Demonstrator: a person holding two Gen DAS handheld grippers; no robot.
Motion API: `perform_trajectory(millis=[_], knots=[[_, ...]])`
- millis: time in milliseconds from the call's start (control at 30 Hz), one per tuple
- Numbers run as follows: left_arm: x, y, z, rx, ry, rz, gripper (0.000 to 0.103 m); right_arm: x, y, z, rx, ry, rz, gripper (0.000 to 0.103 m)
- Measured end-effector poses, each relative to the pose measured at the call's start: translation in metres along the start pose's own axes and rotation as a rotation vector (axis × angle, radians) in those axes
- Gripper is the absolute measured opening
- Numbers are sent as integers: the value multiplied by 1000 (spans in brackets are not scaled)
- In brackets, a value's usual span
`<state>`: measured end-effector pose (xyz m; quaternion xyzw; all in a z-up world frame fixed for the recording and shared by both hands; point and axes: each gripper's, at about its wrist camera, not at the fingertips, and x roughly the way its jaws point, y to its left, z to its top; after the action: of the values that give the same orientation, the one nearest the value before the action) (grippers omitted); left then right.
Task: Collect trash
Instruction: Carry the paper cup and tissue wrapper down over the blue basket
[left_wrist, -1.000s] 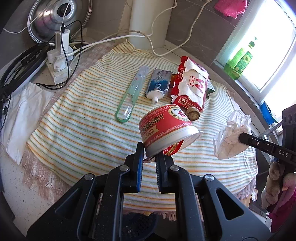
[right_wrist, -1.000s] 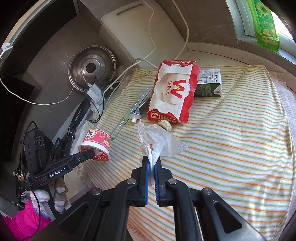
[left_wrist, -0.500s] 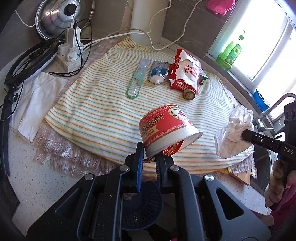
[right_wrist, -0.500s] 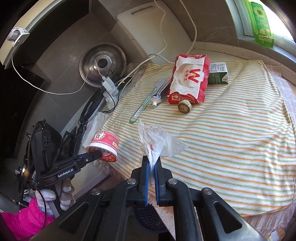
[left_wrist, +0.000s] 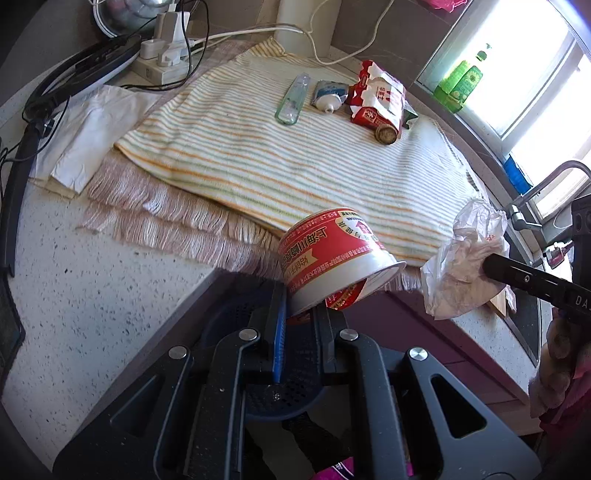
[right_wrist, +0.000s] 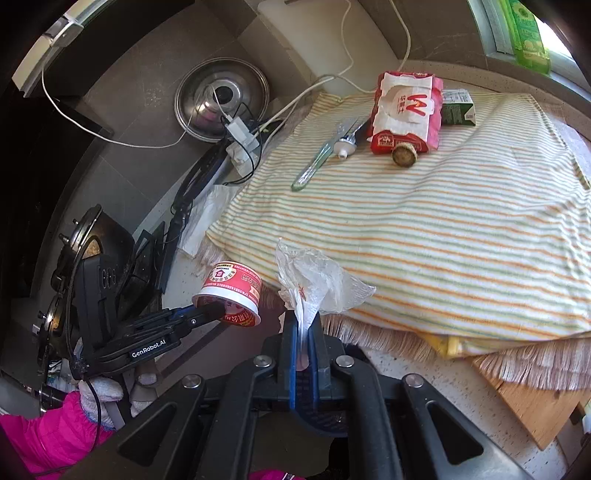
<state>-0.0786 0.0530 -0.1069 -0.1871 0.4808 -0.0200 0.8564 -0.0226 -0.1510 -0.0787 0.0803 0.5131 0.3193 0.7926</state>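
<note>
Striped towel covers most of the speckled counter; both grippers hang past its fringed near edge, angled steeply down. Left gripper clamped on the rim of a red/white instant-noodle cup, cup tipped w/ its base up and away. Right gripper closed tight on a crumpled clear plastic bag, bag sticking up above the fingers. A dark blue perforated bin sits directly below both grippers, seen btwn the fingers in each view.

Left wrist view only: window, faucet at right, right gripper coming in from right w/ the bag.

Right wrist view only: left gripper from the side, held by a white-gloved hand w/ pink sleeve; steel pot lid against the wall.

Far end of towel: red snack bag, green carton, toothpaste tube, toothbrush case, small brown round item touching the snack bag.
</note>
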Motion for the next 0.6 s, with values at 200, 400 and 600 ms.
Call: perform_trajectory(millis=[200,400,600], knots=[[9,11,-26,-6,49,8,10,16,6,-27,6,51,-2,3],[23,18,-51,-8,109,9,10,31,11,-50,6,98,-11,3],[42,21,-72,-7,159,15,10,47,14,-67,-7,141,-29,3]])
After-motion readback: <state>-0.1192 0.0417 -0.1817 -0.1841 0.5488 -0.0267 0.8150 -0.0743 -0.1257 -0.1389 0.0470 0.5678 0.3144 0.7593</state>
